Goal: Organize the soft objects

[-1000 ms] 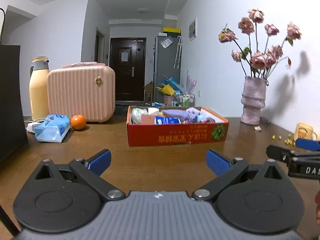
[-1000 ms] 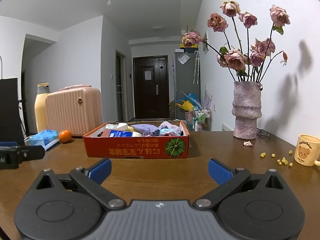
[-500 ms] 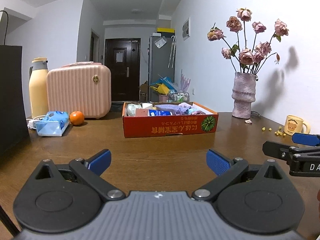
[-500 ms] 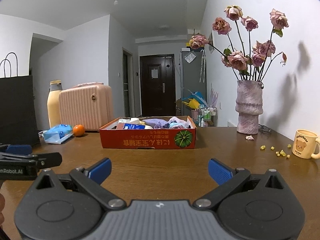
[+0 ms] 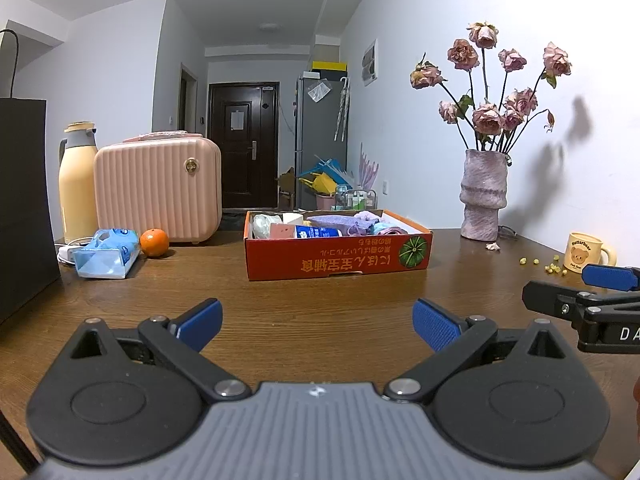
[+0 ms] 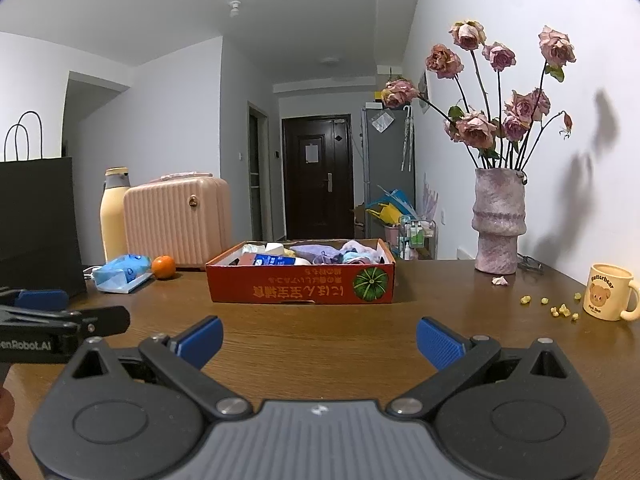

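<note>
A red cardboard box (image 5: 338, 262) (image 6: 302, 284) stands mid-table, filled with soft cloths in purple, blue and white plus a small blue-labelled pack (image 5: 316, 233). My left gripper (image 5: 316, 322) hovers open above the wood well short of the box, nothing between its blue pads. My right gripper (image 6: 318, 340) is open too, at a similar distance from the box. Each gripper shows at the edge of the other's view: the right gripper's fingers (image 5: 576, 300) and the left gripper's fingers (image 6: 64, 316).
A pink case (image 5: 158, 190), a yellow flask (image 5: 78, 188), an orange (image 5: 154, 242) and a blue tissue pack (image 5: 106, 258) sit left of the box. A black bag (image 5: 24, 200) stands far left. A vase of roses (image 5: 484, 196), a mug (image 6: 610, 298) and scattered crumbs lie right.
Both grippers have pulled back from the box and risen slightly, so the box looks smaller and farther. Both stayed open. Nothing on the table moved.
</note>
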The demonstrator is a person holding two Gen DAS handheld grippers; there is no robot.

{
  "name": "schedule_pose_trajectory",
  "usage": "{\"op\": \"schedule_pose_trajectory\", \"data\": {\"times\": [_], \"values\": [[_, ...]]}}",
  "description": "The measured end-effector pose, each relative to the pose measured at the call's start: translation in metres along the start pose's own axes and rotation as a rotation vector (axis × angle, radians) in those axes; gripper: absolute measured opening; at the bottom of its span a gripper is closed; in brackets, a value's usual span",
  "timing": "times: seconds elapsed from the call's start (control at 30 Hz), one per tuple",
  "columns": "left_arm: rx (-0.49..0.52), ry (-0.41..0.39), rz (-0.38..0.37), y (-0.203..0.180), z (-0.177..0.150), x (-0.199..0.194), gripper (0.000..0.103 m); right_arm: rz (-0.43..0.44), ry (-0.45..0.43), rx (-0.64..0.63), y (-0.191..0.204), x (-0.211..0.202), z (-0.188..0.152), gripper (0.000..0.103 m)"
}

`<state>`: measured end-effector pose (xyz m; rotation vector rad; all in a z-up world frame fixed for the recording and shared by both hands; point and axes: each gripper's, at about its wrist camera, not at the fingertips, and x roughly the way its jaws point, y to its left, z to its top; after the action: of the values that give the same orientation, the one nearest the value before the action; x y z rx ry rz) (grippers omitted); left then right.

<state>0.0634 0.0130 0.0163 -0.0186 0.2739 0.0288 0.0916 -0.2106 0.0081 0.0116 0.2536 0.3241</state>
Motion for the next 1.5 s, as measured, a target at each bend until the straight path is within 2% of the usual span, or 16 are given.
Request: {"op": "schedule_pose_trajectory", "data": {"times": [1.5], "values": [[-0.001,-0.006,-0.005,0.001,-0.0008,-0.0045,0.103,-0.001,-0.003,-0.003,0.0015,-0.0013,0.0004,0.103]]}}
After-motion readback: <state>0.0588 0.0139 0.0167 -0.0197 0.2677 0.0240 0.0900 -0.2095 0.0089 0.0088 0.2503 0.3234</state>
